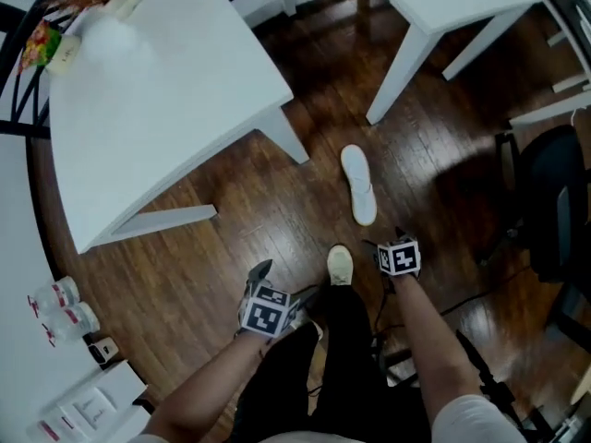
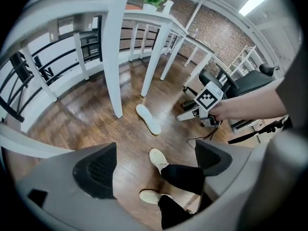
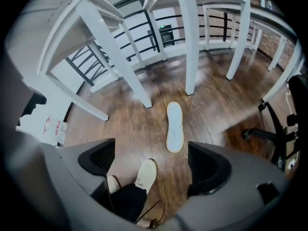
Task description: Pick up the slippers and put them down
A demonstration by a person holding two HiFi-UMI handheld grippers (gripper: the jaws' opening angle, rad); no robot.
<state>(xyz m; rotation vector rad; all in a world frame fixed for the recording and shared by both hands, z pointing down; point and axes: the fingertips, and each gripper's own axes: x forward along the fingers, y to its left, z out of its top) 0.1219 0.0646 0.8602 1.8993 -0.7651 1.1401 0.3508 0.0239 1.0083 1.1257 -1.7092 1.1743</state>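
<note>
One flat white slipper (image 1: 358,185) with a tan rim lies on the dark wood floor between two white tables; it also shows as the slipper (image 2: 148,119) and the slipper (image 3: 175,127). I see no second slipper. My left gripper (image 1: 282,284) is open and empty, held low beside the person's legs, well short of the slipper. My right gripper (image 1: 384,241) is open and empty too, a little nearer, just below and right of it. In the left gripper view the right gripper (image 2: 202,110) floats right of the slipper. The pads (image 3: 207,165) hold nothing.
A person's pale shoe (image 1: 340,266) stands just below the slipper. A large white table (image 1: 157,90) fills the left, its leg (image 1: 282,132) close to the slipper. Another table's leg (image 1: 406,63) is at the back. A black office chair (image 1: 554,201) and a cable (image 1: 480,293) lie to the right.
</note>
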